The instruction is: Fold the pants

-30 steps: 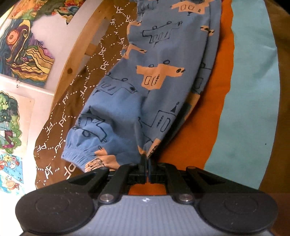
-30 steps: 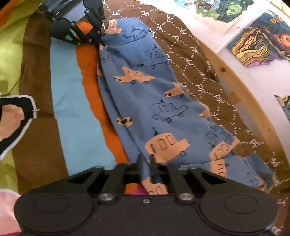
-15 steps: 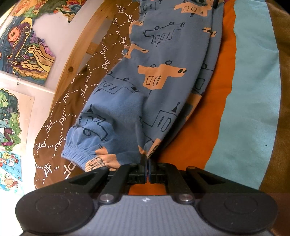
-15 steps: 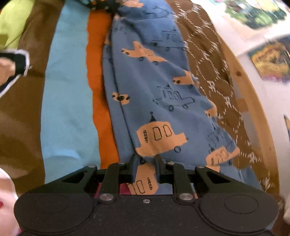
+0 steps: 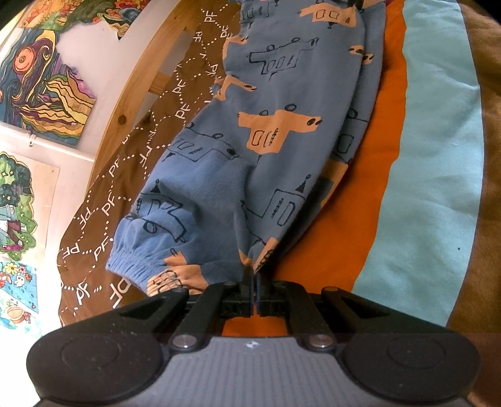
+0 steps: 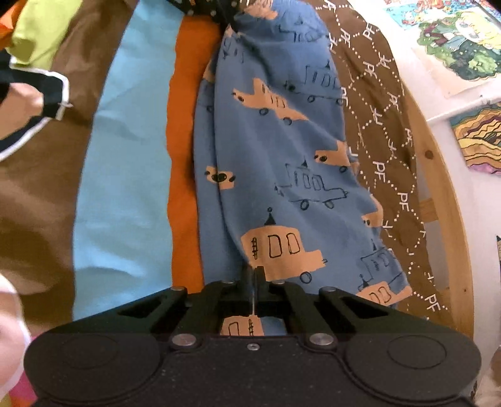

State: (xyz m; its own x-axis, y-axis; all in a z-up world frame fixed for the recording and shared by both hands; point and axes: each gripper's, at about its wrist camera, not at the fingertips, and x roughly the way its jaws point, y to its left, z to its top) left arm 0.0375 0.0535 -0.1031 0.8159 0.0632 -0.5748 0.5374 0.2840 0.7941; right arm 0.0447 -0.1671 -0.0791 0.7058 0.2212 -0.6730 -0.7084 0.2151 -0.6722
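Observation:
Blue pants (image 5: 269, 156) printed with orange and outlined cars lie lengthwise on a striped bedspread, folded leg on leg. My left gripper (image 5: 253, 275) is shut on the cuff end of the pants, beside the elastic cuff (image 5: 137, 266). In the right wrist view the same pants (image 6: 281, 162) stretch away from me. My right gripper (image 6: 253, 275) is shut on the pants at the opposite end. The left gripper shows at the top of that view (image 6: 219, 9), holding the far end.
The bedspread has an orange stripe (image 5: 360, 188), a light blue stripe (image 5: 438, 188) and brown areas. A brown patterned sheet (image 5: 141, 162) lies along a wooden bed rail (image 5: 131, 103) by a wall with pictures. A dark garment with white trim (image 6: 31, 109) lies at left.
My right gripper's fingers were apart around the fabric and have closed on the pants. It has moved closer to the left gripper. The left gripper holds its grip.

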